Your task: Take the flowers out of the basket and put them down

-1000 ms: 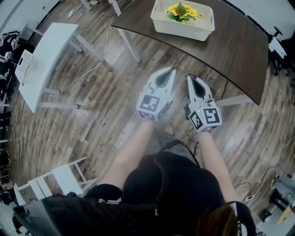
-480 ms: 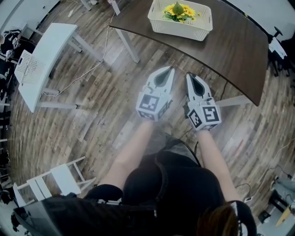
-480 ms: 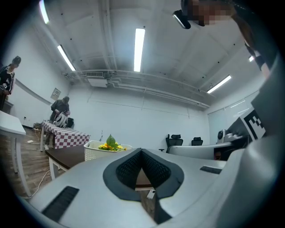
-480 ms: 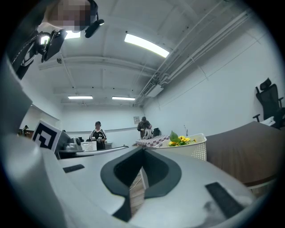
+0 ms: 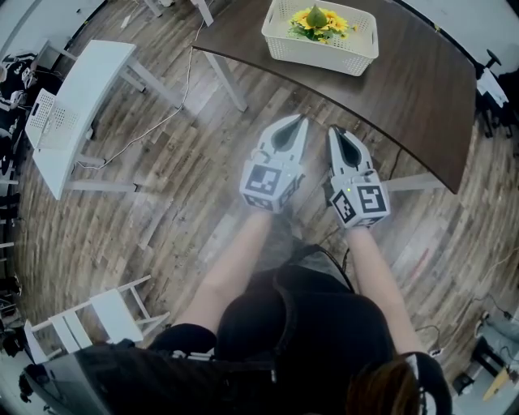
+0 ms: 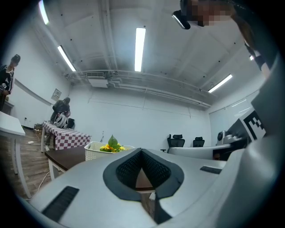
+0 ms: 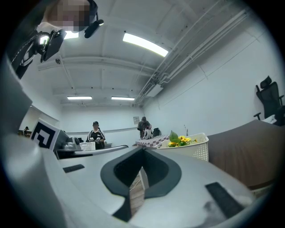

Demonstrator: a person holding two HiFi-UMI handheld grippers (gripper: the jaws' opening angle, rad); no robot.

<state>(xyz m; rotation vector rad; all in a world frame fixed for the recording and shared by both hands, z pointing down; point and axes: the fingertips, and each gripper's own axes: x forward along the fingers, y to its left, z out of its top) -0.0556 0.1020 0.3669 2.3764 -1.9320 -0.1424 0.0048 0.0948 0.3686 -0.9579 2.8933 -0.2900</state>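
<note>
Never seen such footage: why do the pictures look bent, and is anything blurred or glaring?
Head view: the wide lens curves the floorboards; the flowers in the basket stay fairly sharp. Left gripper view: round dark border, ceiling light strips glare white, the left gripper fills the lower half. Right gripper view: same fisheye rounding, with a mosaic patch added at top.

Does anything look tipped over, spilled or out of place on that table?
Nothing stands out. The basket sits upright on the table with the flowers inside, nothing spilled. The left gripper and right gripper are shut and empty.
</note>
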